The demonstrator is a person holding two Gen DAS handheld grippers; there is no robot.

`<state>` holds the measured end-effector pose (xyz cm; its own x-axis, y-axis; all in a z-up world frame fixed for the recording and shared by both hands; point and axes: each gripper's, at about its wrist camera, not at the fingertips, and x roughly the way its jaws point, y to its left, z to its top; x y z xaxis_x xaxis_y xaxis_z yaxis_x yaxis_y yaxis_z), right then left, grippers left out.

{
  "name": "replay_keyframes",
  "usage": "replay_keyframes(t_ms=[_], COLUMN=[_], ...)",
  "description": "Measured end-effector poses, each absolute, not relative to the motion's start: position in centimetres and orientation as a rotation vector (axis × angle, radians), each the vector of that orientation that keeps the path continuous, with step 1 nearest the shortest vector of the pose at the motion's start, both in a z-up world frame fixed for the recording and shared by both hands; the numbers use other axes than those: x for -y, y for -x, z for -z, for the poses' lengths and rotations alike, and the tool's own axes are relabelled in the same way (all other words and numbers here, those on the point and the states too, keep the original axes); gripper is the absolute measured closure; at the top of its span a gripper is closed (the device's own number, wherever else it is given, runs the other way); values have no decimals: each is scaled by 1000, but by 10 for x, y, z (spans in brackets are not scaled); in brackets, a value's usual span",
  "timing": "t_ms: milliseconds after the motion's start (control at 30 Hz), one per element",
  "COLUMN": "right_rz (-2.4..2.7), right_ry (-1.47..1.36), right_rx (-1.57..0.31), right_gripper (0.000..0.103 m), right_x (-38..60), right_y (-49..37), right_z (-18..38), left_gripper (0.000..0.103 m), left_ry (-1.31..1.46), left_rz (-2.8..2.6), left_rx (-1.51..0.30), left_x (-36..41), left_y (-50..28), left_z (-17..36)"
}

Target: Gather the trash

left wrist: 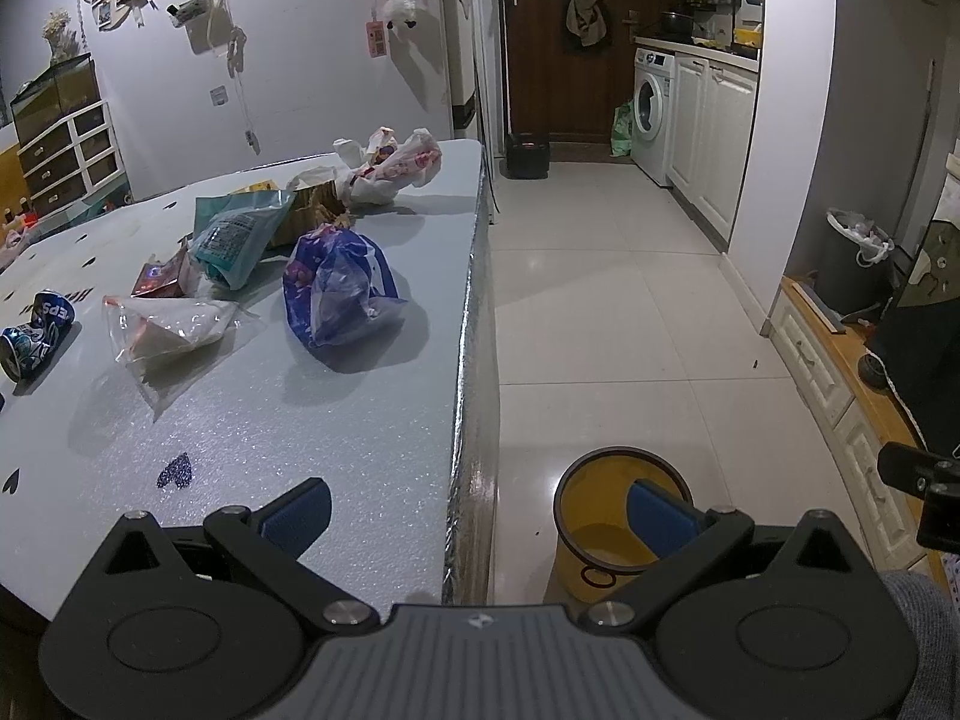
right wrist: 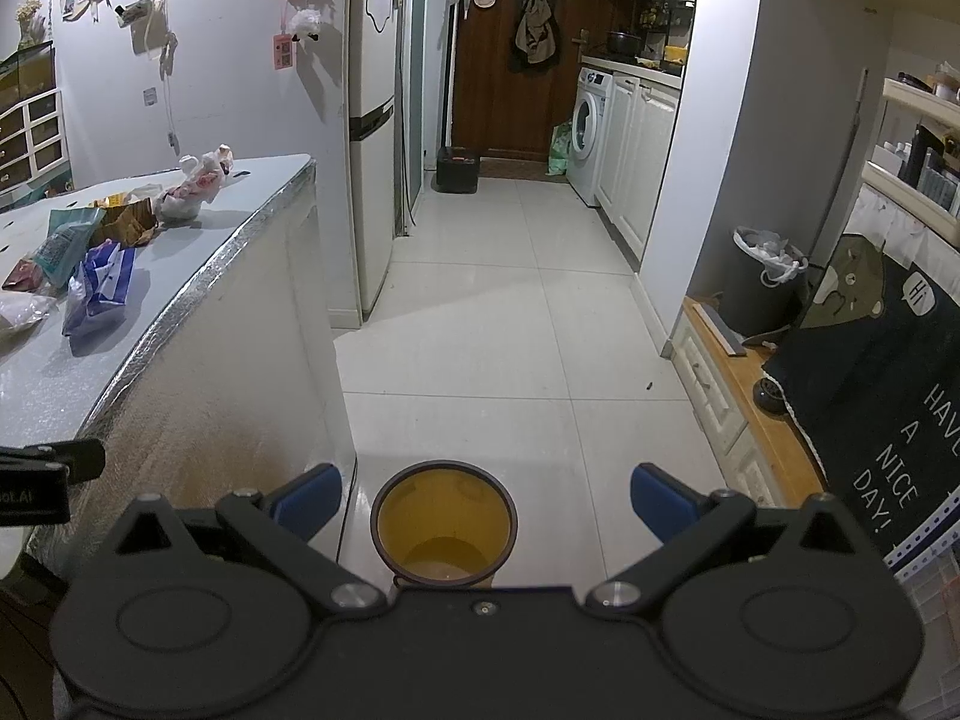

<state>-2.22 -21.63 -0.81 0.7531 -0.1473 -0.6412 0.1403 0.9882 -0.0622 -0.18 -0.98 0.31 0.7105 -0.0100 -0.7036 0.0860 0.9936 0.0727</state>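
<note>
The table [left wrist: 360, 420] stands to the left, the bin [right wrist: 444, 522] on the floor just off its near right corner. On the table, a can [left wrist: 36, 330] lies far left; right of it a clear bag [left wrist: 174, 330], then a crumpled wrapper [left wrist: 342, 288] nearest the right edge. Behind these lie a pouch [left wrist: 240, 240] and a box [left wrist: 312, 210], with a tied bag [left wrist: 396, 168] at the far corner. A fridge [right wrist: 372, 150] stands beyond the table. Down the hallway on the right sits a washer [right wrist: 591, 132]. A lined pail [right wrist: 762, 282] sits on a low cabinet [right wrist: 738, 414] to the right.
</note>
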Motion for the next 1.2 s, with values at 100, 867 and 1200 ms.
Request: replay_keyframes(t_ms=[100,867,1200], right_rz=[156,162,162], right_ry=[11,7,5], right_rx=[-701,-705,-705], right_gripper=[0,0,0], right_x=[220,222,222], right_y=[26,26,25], right_z=[8,10,10], left_gripper=[0,0,0], left_ry=[-102,-102,-102], left_rz=[54,54,57], left_rx=[-779,-777,-775], left_x=[10,12,15], left_y=[2,2,3], left_z=[-3,-3,-5])
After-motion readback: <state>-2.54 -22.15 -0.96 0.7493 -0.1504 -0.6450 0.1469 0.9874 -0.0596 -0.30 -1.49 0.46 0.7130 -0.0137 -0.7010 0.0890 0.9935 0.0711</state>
